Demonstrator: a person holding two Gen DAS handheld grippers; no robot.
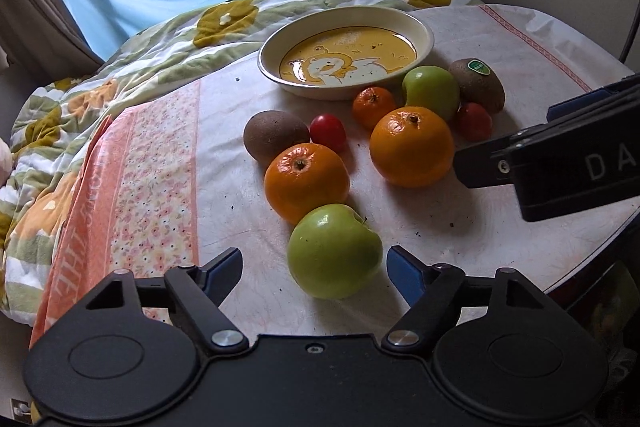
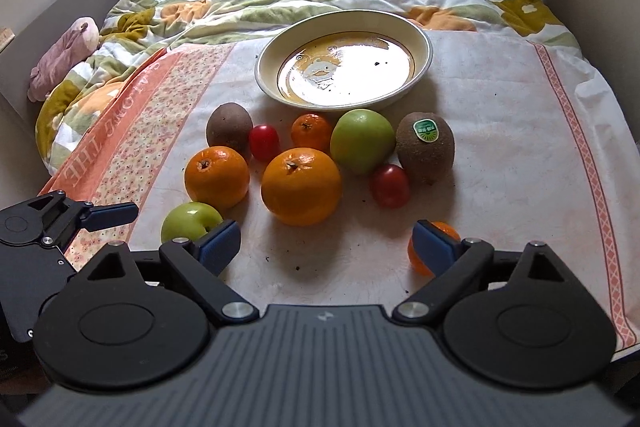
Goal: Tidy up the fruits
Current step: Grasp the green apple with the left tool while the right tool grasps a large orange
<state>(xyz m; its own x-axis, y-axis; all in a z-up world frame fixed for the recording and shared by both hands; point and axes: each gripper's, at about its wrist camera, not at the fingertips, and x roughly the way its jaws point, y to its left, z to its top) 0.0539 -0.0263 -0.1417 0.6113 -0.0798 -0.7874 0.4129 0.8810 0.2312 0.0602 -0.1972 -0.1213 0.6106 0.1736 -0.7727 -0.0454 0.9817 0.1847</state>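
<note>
Approaching first pick: my left gripper [image 1: 314,265] is straddling the green apple [image 1: 334,251], jaws apart, pads not touching. Right gripper [image 2: 326,243] is gaping, empty. Next: close, lift to the plate [image 1: 424,39] ahead.

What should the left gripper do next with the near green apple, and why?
Probably close on it. The left gripper straddles the near green apple, blue pads on either side but apparently not yet pressing, and the plate is still without fruit.
</note>
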